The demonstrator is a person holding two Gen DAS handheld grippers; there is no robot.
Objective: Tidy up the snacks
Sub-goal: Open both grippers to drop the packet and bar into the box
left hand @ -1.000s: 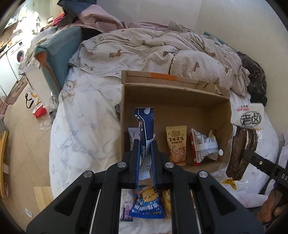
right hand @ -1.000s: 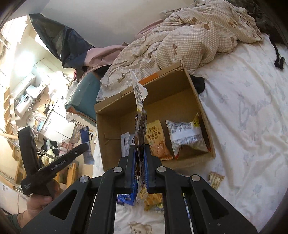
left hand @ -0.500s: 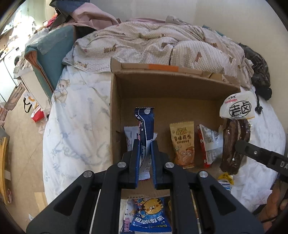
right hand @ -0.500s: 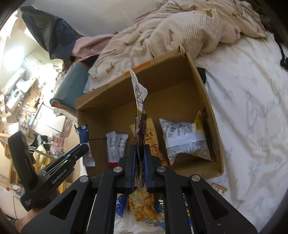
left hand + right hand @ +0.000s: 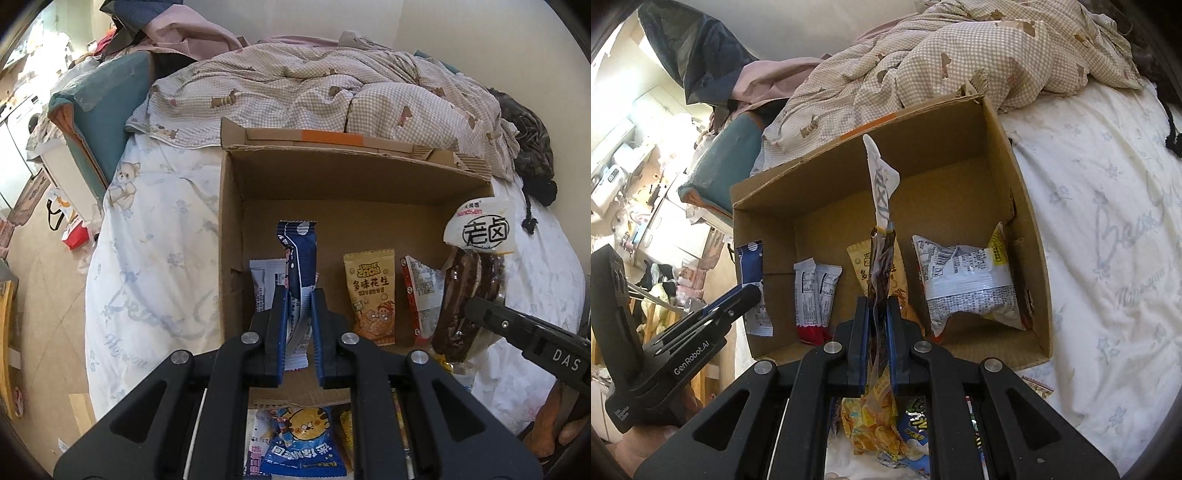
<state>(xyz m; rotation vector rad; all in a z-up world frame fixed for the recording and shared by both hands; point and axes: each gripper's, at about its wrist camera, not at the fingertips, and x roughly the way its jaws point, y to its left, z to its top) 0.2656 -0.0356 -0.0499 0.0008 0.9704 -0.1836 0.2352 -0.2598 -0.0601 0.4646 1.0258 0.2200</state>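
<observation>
Both grippers now nearer the cardboard box (image 5: 369,173) — left gripper (image 5: 299,314) clamps blue packet (image 5: 299,254), right gripper (image 5: 877,325) clamps dark snack (image 5: 881,269); placement imminent.

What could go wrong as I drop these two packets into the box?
The left gripper pinches only the low end of the blue packet, which leans; it may land across the white sachets. The right gripper holds the dark packet by a thin edge above the yellow peanut packet, so it could slip or cover it. The grippers are close and might collide.
</observation>
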